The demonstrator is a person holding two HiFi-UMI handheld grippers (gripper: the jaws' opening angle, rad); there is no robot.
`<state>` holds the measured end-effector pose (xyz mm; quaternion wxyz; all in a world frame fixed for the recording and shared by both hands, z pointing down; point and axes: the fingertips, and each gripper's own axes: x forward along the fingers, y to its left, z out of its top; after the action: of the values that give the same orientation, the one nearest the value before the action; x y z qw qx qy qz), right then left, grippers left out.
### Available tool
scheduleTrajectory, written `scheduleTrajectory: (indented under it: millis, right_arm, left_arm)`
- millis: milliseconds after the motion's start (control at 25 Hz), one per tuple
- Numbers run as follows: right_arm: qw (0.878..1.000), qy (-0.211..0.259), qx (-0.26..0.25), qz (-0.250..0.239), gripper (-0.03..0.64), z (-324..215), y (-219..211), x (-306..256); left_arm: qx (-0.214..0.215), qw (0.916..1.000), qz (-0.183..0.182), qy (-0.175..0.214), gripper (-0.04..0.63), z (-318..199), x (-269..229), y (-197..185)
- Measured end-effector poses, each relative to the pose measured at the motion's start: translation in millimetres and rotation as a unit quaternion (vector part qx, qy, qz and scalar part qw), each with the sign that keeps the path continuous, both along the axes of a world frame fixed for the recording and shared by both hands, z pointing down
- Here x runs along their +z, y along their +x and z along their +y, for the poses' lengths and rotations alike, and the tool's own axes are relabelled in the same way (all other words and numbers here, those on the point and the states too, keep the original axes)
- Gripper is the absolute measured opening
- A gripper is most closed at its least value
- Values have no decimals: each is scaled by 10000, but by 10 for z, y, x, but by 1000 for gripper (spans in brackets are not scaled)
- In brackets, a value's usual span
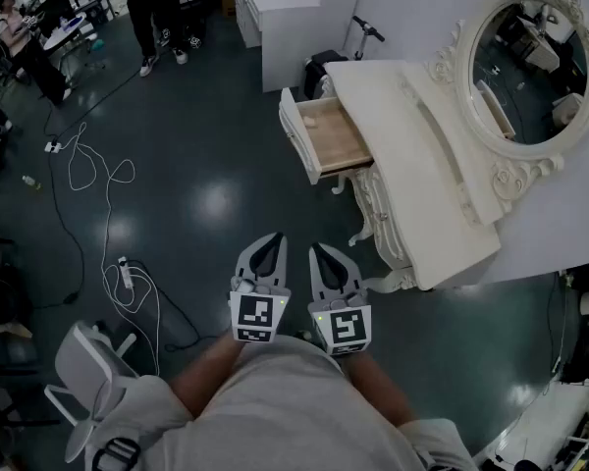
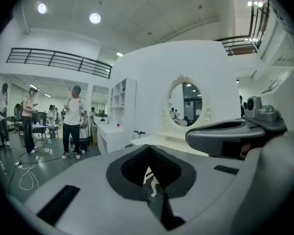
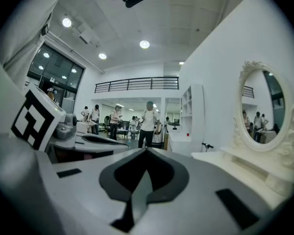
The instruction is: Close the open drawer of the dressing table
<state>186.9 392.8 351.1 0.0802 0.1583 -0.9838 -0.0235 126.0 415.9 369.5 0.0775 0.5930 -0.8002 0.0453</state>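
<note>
The white dressing table (image 1: 427,180) with its oval mirror (image 1: 533,67) stands at the right of the head view. Its wooden-lined drawer (image 1: 326,137) is pulled out to the left, with a small pale object inside. My left gripper (image 1: 267,246) and right gripper (image 1: 325,254) are held side by side close to my body, well short of the drawer and touching nothing. Both are shut and empty. In the left gripper view the left gripper (image 2: 148,148) points toward the dressing table (image 2: 172,140) and the mirror (image 2: 186,103). The right gripper (image 3: 146,152) has the mirror (image 3: 264,106) at its right.
Cables (image 1: 96,204) and a power strip (image 1: 126,274) lie on the dark floor at the left. A white chair (image 1: 90,373) stands at my lower left. A white cabinet (image 1: 280,18) and a scooter (image 1: 365,33) are beyond the table. People (image 1: 160,8) stand at the back.
</note>
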Motion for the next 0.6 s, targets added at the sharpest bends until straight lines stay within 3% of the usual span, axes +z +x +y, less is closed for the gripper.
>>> scheduleTrajectory:
  millis: [600]
  right_arm:
    - [9996, -180, -15, 238, 16, 153, -630, 290]
  left_arm:
    - [29, 9994, 180, -284, 6, 184, 274, -621]
